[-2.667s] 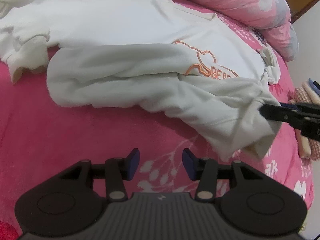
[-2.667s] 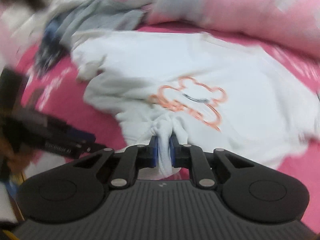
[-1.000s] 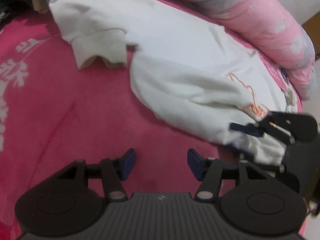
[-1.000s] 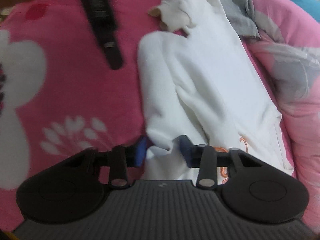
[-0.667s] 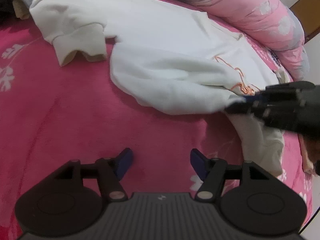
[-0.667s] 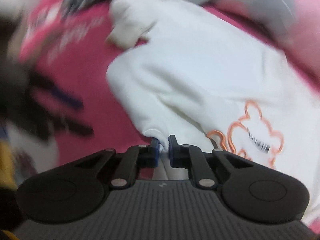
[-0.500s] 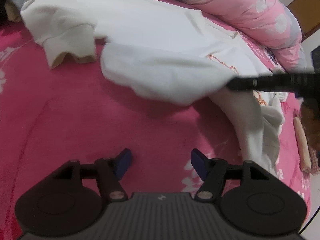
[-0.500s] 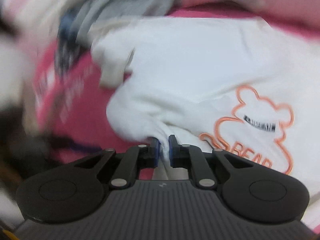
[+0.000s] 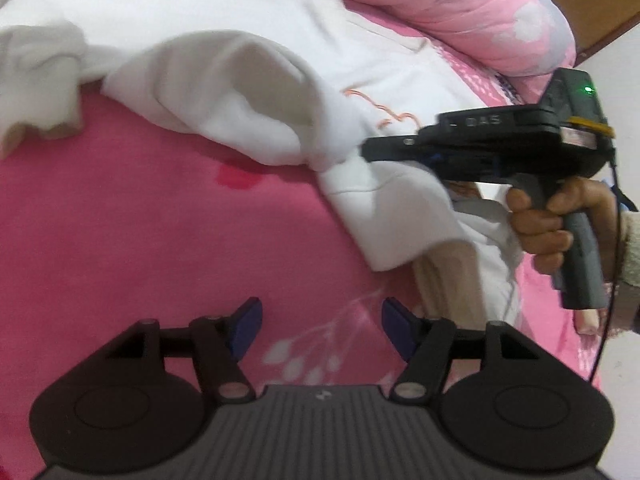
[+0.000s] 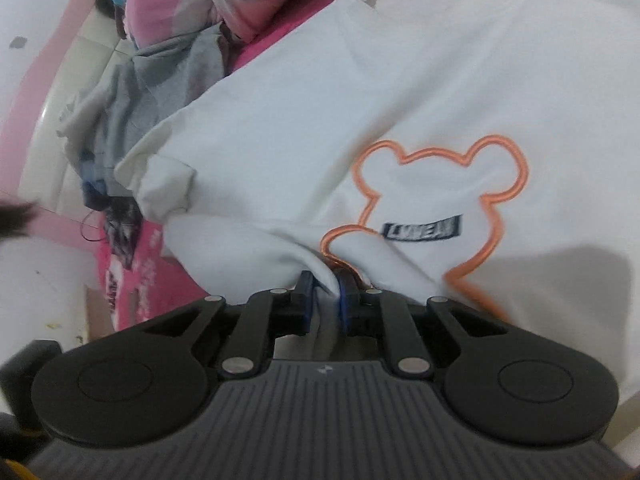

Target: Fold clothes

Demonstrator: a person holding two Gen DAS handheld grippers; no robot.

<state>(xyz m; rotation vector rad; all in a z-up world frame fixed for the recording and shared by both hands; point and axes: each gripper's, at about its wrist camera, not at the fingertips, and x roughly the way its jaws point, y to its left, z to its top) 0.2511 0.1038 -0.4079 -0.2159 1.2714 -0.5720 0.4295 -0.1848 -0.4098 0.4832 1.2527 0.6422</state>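
Across the left wrist view, the white sweatshirt (image 9: 248, 80) was seen spread on the pink bedspread (image 9: 120, 240), its near sleeve lifted off the bed by the right gripper (image 9: 366, 152), which was held in a hand (image 9: 556, 220) at the right edge. The sleeve's cuff end hung down below that grip. The left gripper (image 9: 320, 324) was held low over bare bedspread, its blue pads wide apart, with nothing between them and nothing touched. A sleeve fold was judged to be in hand; the next move was judged to call for the sleeve to be carried over the body and laid flat, with the free gripper available to steady the cloth.

Through the right wrist view, the right gripper was seen with its pads drawn together on a bunched ridge of sleeve fabric, just below the orange bear outline (image 10: 432, 208) on the chest. Grey clothes (image 10: 160, 92) were seen heaped beyond the sweatshirt.
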